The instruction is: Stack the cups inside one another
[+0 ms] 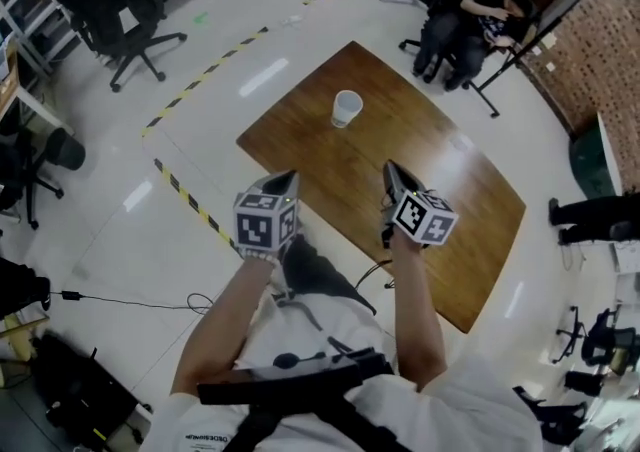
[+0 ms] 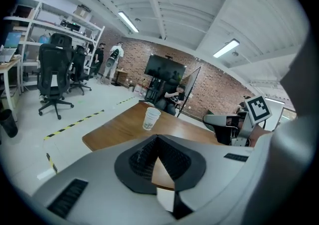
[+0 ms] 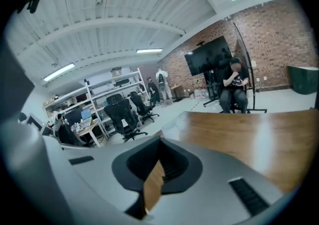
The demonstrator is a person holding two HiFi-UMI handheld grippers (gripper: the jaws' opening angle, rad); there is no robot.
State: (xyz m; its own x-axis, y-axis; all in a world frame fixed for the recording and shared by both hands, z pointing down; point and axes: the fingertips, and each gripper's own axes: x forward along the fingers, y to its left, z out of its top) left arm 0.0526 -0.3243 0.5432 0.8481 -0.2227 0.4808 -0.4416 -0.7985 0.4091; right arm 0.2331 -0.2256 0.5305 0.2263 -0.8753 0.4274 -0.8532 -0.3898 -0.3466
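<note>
Gripping: nothing. The left tongs point(image 2: 157, 140) are closed and empty, pads meeting at the tips.
Right tongs point(image 3: 159, 143): closed as well, with nothing between the pads.
Placement of tongs: side by side but apart, raised over the near edge of the table point(image 1: 440, 155), both aimed across it and tilted somewhat down, marker cubes facing up.
Cup point(image 1: 346, 108): white, upright on the far part of the table, well apart from both tongs and touched by neither – whether more cups sit nested inside cannot be told.
Table: brown wood, set at an angle on a pale glossy floor point(image 1: 110, 190).
Floor tape point(image 1: 200, 78): yellow-and-black stripes running past the table's left side.
Beyond: black office chairs point(image 1: 125, 5) at far left, a seated person point(image 1: 470, 25) past the far corner, a brick wall point(image 1: 600, 40) at right.
</note>
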